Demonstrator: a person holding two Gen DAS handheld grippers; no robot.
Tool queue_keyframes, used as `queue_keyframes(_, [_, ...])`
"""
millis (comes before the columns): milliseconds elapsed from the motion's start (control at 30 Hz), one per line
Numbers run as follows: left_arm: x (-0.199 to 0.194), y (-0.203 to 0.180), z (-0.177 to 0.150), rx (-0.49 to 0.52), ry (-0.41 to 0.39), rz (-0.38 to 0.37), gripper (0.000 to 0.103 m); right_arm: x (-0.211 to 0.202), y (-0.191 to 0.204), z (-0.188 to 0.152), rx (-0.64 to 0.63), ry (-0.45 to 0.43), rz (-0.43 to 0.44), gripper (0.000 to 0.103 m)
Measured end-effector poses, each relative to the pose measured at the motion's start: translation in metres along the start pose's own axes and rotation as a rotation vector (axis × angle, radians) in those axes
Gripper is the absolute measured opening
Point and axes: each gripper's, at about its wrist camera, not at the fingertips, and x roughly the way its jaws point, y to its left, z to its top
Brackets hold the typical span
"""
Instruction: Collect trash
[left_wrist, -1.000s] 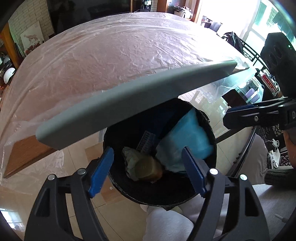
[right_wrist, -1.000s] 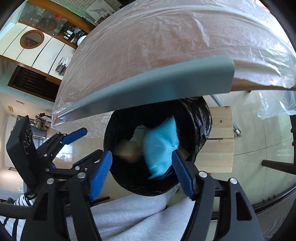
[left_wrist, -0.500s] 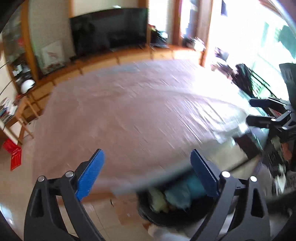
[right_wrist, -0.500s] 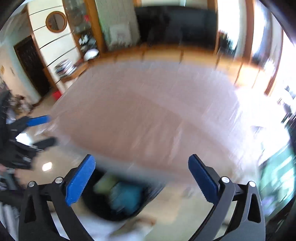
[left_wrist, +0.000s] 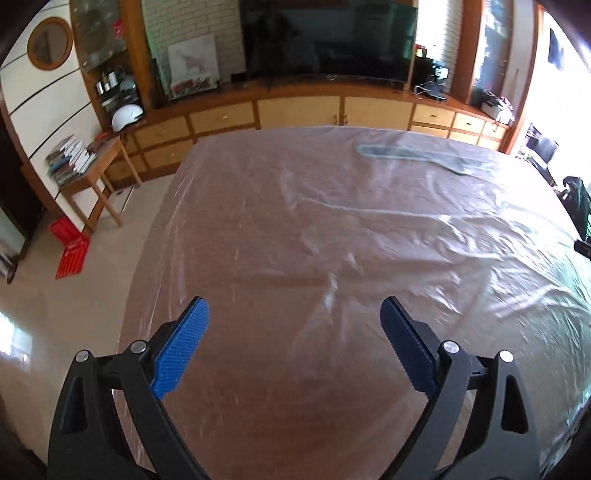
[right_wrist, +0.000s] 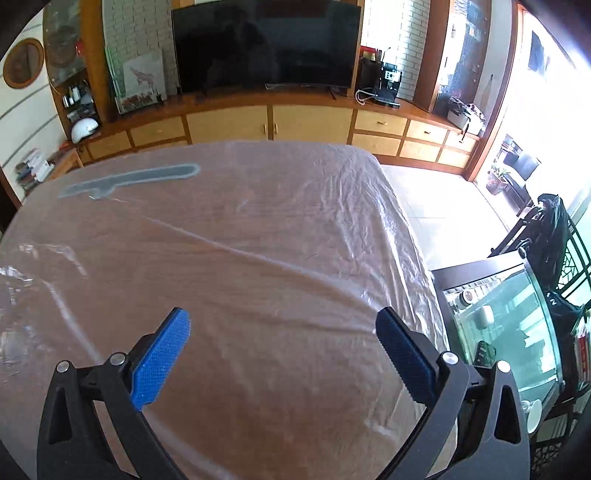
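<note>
My left hand-held gripper hovers level above the table, fingers spread and holding nothing. My right hand-held gripper does likewise. A grey flat strip lies under the plastic sheet near the table's far edge.

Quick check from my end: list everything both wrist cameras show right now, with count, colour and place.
Table: one, brown wood under a clear plastic sheet, fills the middle of both views.
Long flat strip: one, grey-blue, lying at the table's far end.
Television: one, black, on the cabinet by the far wall.
Cabinet: one, light wood with drawers, along the far wall.
Side table: one, wooden, far left, with stacked books on it.
Helmet: one, white, on the cabinet's left end.
Red flat thing: one, on the floor at left; cannot tell what it is.
Left tool: blue pads, open, empty.
Right tool: blue pads, open, empty.
</note>
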Motion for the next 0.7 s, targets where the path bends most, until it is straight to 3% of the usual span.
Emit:
queue_keyframes(200, [0.034,0.016,0.015,-0.055,0.037,0.004,0.095,0.026,-0.014,0.003,0.039,0.037,-0.010,0.099])
queue_keyframes(700, [0.043,0.033,0.023,-0.071,0.013,0.007,0.102,0.032,-0.025,-0.003,0.062,0.009,-0.003,0.099])
